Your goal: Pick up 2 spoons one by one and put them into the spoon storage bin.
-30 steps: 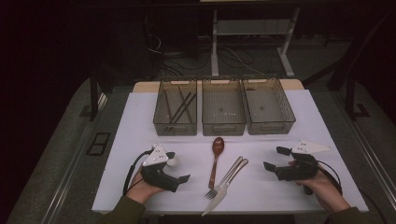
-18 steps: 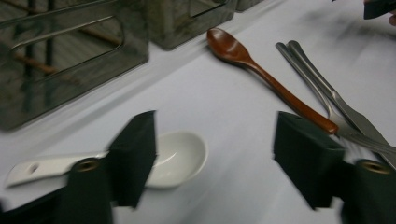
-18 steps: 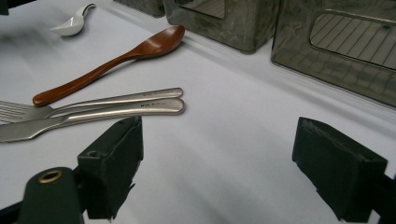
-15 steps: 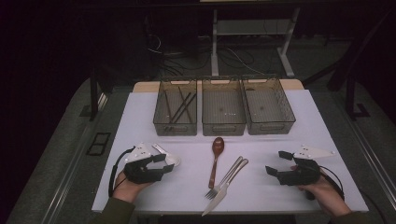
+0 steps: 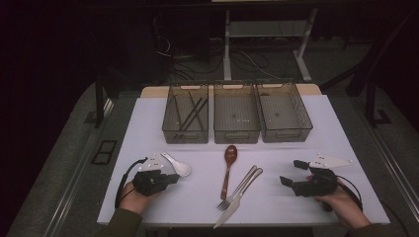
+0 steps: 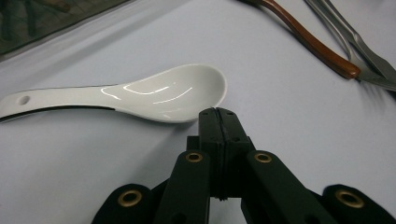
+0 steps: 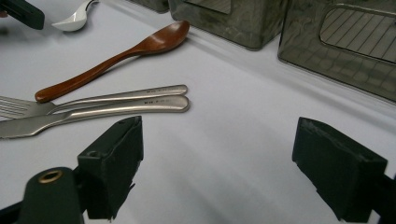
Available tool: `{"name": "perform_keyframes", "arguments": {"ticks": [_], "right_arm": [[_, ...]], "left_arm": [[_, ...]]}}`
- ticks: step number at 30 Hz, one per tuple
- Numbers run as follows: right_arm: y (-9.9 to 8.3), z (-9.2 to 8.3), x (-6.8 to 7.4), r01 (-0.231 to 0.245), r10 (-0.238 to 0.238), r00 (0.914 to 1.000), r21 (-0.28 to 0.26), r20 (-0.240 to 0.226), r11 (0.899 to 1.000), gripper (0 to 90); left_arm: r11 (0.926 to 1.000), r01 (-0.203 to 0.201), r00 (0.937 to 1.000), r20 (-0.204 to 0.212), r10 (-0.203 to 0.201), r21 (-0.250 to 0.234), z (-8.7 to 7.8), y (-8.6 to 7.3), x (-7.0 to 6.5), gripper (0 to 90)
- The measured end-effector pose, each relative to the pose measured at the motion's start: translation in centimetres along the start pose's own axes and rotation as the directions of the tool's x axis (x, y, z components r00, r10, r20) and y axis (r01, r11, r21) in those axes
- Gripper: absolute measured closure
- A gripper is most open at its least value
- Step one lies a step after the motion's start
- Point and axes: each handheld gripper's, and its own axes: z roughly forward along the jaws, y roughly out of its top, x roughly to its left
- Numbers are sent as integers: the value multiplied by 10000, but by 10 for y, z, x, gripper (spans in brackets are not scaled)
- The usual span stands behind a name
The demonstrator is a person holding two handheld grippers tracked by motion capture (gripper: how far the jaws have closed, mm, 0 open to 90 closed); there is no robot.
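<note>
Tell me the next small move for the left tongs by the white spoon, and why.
Probably reopen the left tongs before going in. They have just been closing and now stand shut with nothing between them, tips right at the bowl of the white spoon, which lies flat on the table. Shut, they can only nudge it, not grip it.

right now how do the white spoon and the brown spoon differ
The white spoon is glossy, short and broad-bowled; the brown spoon looks wooden, matte, long and slim. The white spoon lies alone, just ahead of the shut left hand-held gripper; the brown spoon lies mid-table beside the fork. Both rest flat on the white table, held by neither gripper.
</note>
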Motion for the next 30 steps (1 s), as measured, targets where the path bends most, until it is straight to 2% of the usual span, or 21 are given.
{"name": "perform_keyframes", "arguments": {"ticks": [5, 12, 13, 14, 17, 24, 27, 30], "right_arm": [[0, 0, 0, -2, 2, 10000, 4, 1, 10000, 160], [0, 1, 0, 20, -20, 10000, 39, -14, 10000, 160], [0, 1, -1, 17, -17, 10000, 41, -17, 10000, 161], [0, 1, -1, 20, -19, 10000, 39, -18, 10000, 161], [0, 0, 0, 3, -3, 10000, 30, 3, 10000, 161], [0, 1, 0, -6, 6, 10000, 45, -25, 10000, 161], [0, 1, 0, 10, -10, 10000, 39, -27, 10000, 161], [0, 1, -1, 34, -34, 10000, 8, -18, 10000, 161]], "left_arm": [[9997, -166, 9998, 54, 165, 186, 8, 3, 0, 884], [9998, -121, 9999, 20, 121, 142, 14, 6, 0, 884], [9995, -258, 9997, 56, 257, 179, 15, 7, 1, 884], [9999, -132, 9999, 25, 132, 98, 16, 8, 0, 884], [9995, -284, 9996, -21, 285, 159, 18, 11, 0, 884], [9994, -356, 9992, -164, 357, 55, 25, 17, 0, 884], [9991, -425, 9990, -129, 426, 91, 25, 18, -1, 884], [9994, -320, 9995, 10, 320, -113, 24, 19, -1, 884]]}}
